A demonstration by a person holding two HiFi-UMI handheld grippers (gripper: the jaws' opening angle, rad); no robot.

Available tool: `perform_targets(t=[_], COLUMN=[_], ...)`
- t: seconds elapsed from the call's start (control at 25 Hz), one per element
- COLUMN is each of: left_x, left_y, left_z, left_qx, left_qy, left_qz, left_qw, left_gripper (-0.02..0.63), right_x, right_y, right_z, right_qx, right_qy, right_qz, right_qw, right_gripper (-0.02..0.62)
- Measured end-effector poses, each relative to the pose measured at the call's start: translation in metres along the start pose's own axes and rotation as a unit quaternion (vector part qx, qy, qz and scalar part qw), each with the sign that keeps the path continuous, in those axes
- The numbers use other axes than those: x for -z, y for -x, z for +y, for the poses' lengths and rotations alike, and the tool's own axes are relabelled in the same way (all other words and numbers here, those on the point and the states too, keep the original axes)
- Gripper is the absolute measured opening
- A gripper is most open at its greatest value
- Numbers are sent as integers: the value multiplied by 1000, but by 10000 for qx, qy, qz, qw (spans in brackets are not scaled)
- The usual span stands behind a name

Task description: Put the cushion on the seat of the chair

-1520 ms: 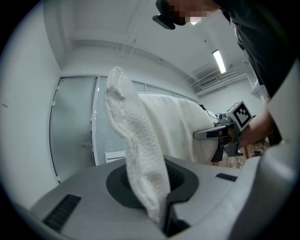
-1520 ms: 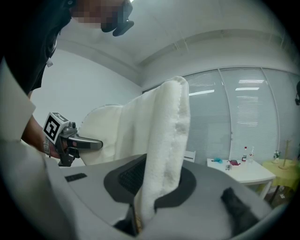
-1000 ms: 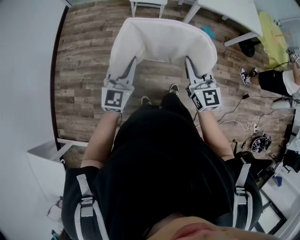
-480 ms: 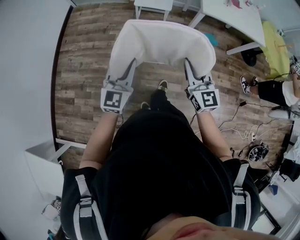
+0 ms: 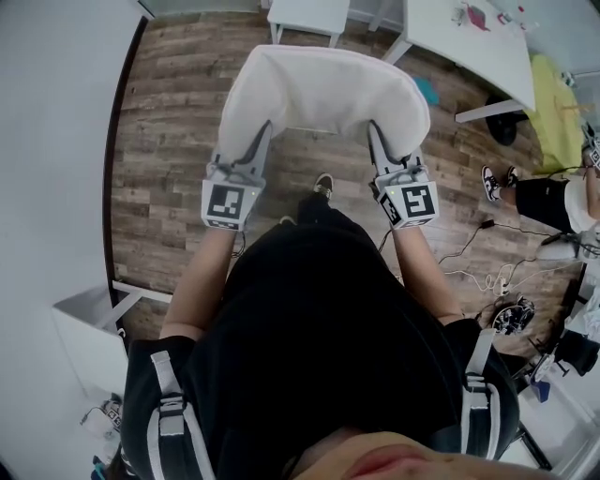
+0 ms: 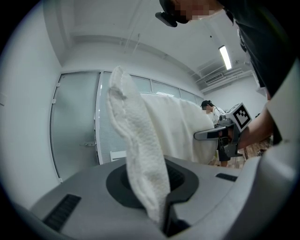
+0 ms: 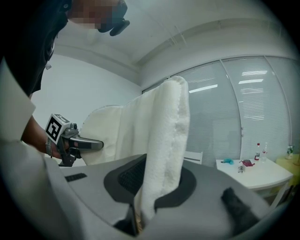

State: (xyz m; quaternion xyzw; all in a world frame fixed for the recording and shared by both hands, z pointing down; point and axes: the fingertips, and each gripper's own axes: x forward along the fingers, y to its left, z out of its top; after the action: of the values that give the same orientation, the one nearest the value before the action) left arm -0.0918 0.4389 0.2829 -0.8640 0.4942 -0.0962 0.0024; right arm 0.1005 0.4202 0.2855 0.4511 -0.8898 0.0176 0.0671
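The white fluffy cushion hangs between both grippers above the wood floor, in front of the person's body. My left gripper is shut on its left edge and my right gripper is shut on its right edge. In the left gripper view the cushion rises upright out of the left gripper, with the right gripper seen beyond it. In the right gripper view the cushion stands in the right gripper. A white chair shows at the top edge, ahead of the cushion.
A white table stands at the top right, with a yellow-green object beyond it. A seated person's legs and loose cables are on the floor at right. A white wall runs along the left, with white furniture at lower left.
The floor has slid down the head view and the white chair and table show more at the top. Both grippers keep the cushion held the same way.
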Motion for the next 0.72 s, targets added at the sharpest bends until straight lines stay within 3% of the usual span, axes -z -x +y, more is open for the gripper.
perform_targets(t=[0.72], left_x=[-23], left_y=[-116], left_z=[12], left_qx=[-377], left_qy=[-57], left_qz=[80], left_qw=[9992], left_gripper=[54], right_x=[-6], right_y=[-66], right_z=[-112], right_qx=[-379], right_qy=[25], right_qz=[-137], right_qw=[9992], right_gripper=[52])
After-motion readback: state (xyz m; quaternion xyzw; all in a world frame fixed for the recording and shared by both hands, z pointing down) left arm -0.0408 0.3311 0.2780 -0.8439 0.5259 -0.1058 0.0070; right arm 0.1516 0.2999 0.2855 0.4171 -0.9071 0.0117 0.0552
